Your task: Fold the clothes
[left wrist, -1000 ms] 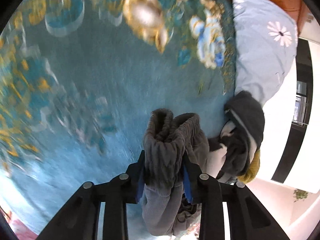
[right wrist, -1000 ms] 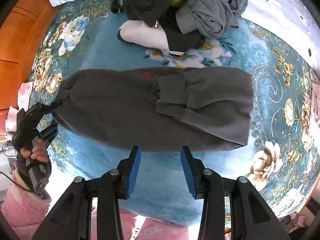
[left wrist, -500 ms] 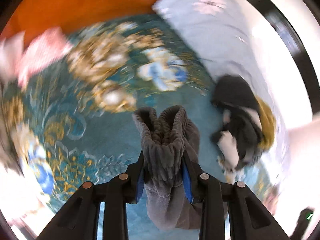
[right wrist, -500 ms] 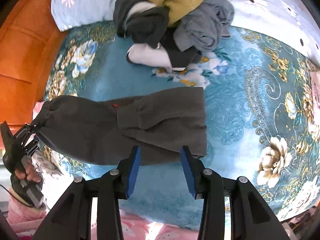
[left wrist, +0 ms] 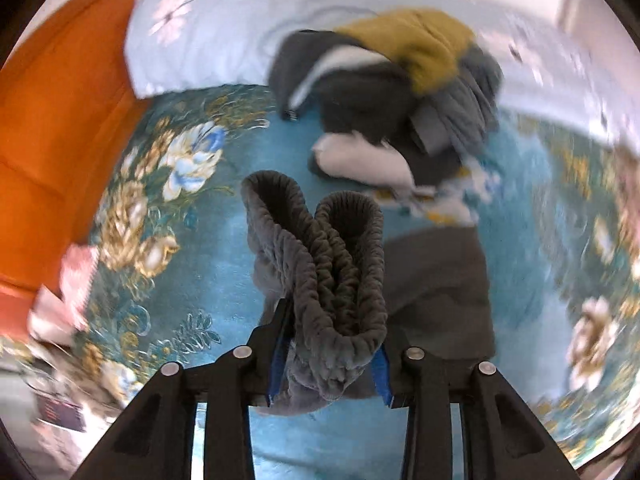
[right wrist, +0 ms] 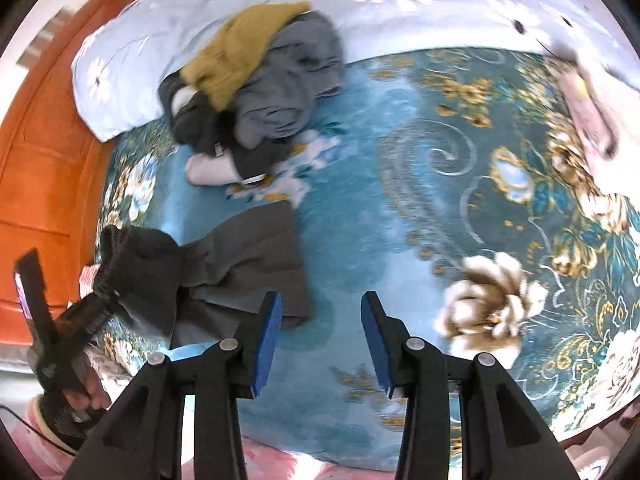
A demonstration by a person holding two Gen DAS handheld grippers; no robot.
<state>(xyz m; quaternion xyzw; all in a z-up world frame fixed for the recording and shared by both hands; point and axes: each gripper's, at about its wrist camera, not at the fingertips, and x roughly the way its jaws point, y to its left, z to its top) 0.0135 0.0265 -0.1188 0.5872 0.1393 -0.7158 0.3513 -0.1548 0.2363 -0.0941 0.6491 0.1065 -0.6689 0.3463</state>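
The left gripper has its fingers squeezed on the stretchy waist of the dark gray pants. A second ago the pants lay long across the blue flowery bed. Now the waist is carried over the legs, so the pants are getting folded shorter. The right gripper is wide open and holds nothing. Farther back waits the clothes pile.
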